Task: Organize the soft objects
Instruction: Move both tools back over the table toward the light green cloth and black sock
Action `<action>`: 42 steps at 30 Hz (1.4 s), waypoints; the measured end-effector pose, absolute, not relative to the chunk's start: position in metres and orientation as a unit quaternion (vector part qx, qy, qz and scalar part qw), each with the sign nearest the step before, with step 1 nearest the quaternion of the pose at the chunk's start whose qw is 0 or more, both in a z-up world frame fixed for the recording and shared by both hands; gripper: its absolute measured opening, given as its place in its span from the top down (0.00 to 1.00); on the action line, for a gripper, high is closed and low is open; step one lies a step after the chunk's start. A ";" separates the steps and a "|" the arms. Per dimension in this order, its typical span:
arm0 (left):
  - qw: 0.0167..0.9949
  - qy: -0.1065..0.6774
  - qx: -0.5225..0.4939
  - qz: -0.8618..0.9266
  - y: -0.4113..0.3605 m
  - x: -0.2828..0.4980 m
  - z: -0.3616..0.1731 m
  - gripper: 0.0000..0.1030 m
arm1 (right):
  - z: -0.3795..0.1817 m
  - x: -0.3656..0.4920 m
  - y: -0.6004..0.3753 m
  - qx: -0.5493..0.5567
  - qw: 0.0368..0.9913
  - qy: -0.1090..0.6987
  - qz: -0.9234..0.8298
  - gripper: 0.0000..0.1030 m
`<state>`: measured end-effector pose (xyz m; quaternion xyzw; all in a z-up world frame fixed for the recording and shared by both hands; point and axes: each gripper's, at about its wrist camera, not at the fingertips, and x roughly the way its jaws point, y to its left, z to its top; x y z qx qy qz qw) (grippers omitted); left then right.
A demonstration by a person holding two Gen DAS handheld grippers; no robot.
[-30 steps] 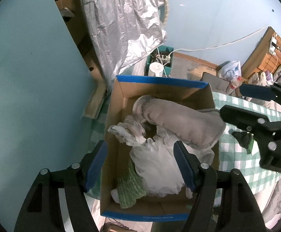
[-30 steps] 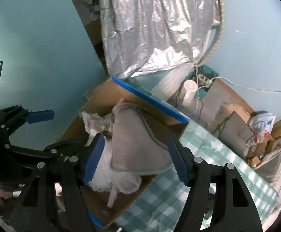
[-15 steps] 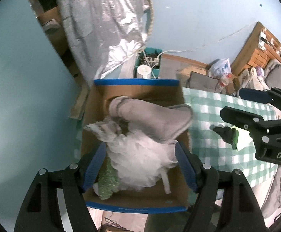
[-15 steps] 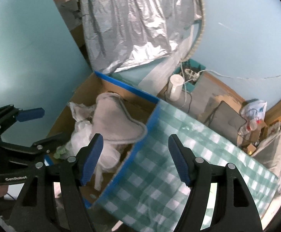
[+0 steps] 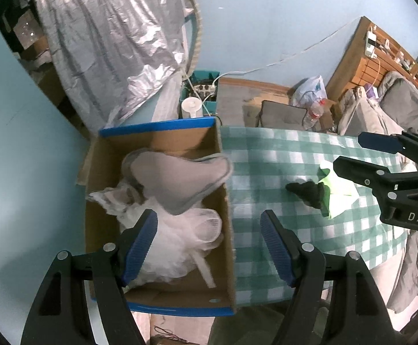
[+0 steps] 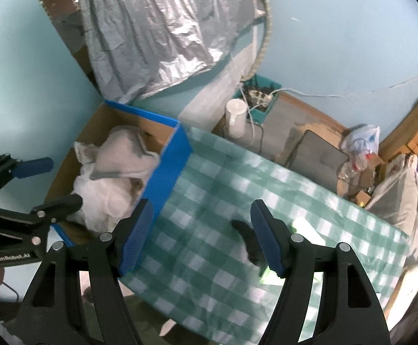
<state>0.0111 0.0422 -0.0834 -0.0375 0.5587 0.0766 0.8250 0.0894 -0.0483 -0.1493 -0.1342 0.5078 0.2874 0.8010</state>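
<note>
Both grippers open, empty

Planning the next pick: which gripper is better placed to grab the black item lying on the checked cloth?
Right. The right gripper hangs open almost over the black item, while the left gripper straddles the cardboard box's edge.

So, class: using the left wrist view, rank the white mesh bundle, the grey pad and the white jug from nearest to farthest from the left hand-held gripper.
1. White mesh bundle, in the box beside the left hand-held gripper.
2. Grey pad, lying higher on the pile.
3. White jug, on the floor beyond the box.
</note>
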 end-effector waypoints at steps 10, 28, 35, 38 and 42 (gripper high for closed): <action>0.824 0.563 -0.027 0.060 0.003 0.023 -0.084 0.26 | -0.151 0.095 -0.098 -0.121 0.806 0.514 0.269 0.31; 0.811 0.585 -0.016 0.026 -0.058 0.050 -0.104 0.22 | -0.173 0.107 -0.182 -0.103 0.809 0.538 0.215 0.31; 0.795 0.606 -0.022 0.022 -0.072 0.062 -0.127 0.22 | -0.194 0.117 -0.210 -0.087 0.802 0.555 0.204 0.31; 0.790 0.612 -0.024 0.020 -0.075 0.067 -0.136 0.22 | -0.204 0.120 -0.216 -0.083 0.799 0.560 0.203 0.31; 0.781 0.624 -0.024 0.024 -0.078 0.074 -0.151 0.22 | -0.219 0.126 -0.218 -0.085 0.794 0.565 0.205 0.29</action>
